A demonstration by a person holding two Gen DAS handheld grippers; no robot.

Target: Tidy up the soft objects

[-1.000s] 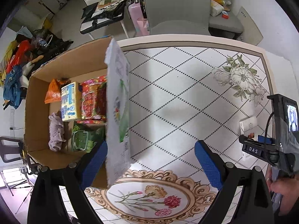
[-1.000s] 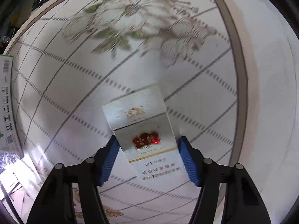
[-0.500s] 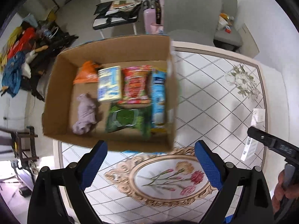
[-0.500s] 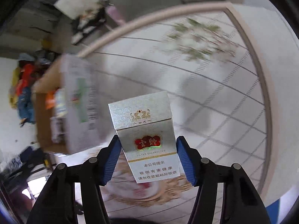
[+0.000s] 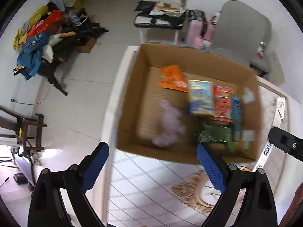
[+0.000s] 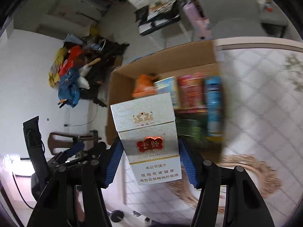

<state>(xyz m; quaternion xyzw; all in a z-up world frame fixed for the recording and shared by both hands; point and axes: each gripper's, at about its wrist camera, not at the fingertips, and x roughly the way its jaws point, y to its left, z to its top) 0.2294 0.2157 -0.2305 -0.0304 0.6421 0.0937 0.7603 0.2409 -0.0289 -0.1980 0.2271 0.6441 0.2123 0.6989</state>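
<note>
My right gripper (image 6: pixel 150 162) is shut on a white cigarette pack (image 6: pixel 149 140) with a red emblem, held in the air in front of an open cardboard box (image 6: pixel 161 64). In the left wrist view the box (image 5: pixel 198 60) sits on the table and holds an orange packet (image 5: pixel 171 78), a blue-yellow pack (image 5: pixel 200 97), a red pack (image 5: pixel 222 102), a green pack (image 5: pixel 214 134) and a lilac soft cloth (image 5: pixel 168 123). My left gripper (image 5: pixel 152 170) is open and empty, above the box's near wall. The right gripper's body (image 5: pixel 286 143) shows at the right edge.
The table (image 5: pixel 144 185) has a white diamond-pattern cloth with a floral medallion (image 5: pixel 195 191). Beyond its left edge lies tiled floor with a pile of clothes (image 5: pixel 37 43), a wooden chair (image 5: pixel 24 130), a loaded bench (image 5: pixel 161 17), a pink suitcase (image 5: pixel 198 30) and a grey chair (image 5: pixel 244 32).
My right gripper has lifted the cigarette pack off the table and carried it left toward the box. My left gripper has swung left and up, so the box now lies ahead of it.
</note>
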